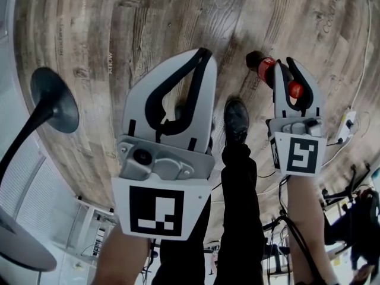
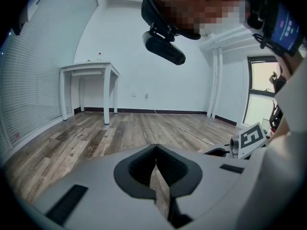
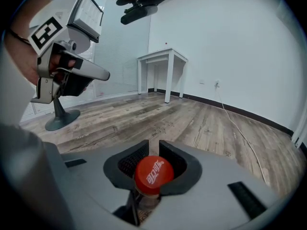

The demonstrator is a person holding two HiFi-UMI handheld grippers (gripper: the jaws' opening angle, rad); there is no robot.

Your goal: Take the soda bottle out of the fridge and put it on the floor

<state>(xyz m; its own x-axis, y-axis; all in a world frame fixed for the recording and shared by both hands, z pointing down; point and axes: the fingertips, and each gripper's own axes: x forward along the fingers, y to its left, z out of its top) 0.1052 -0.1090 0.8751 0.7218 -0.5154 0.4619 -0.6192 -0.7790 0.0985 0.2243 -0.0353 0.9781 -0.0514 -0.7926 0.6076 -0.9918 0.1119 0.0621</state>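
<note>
I had the right gripper point(image 3: 152, 146) clamped under the red cap of the dark plastic soda bottle point(image 3: 153, 175), its body hanging down towards the wooden plank floor point(image 3: 192, 123); left gripper point(image 2: 155, 150) closed, empty

Reads to me as a sparsely furnished room in an office or test space, though the wide-angle views leave that uncertain. Grey-brown wood-plank floor point(image 2: 96, 138) runs up to plain white walls point(image 2: 139, 56) with a dark skirting board point(image 2: 144, 112). One white slim-legged table point(image 2: 89, 68) stands against the wall. Long white slatted blinds point(image 2: 29, 80) cover one side. A black stand on a round base point(image 3: 62, 119), a thin white cable point(image 3: 240, 128) and a white power strip point(image 1: 346, 123) sit on the floor.
</note>
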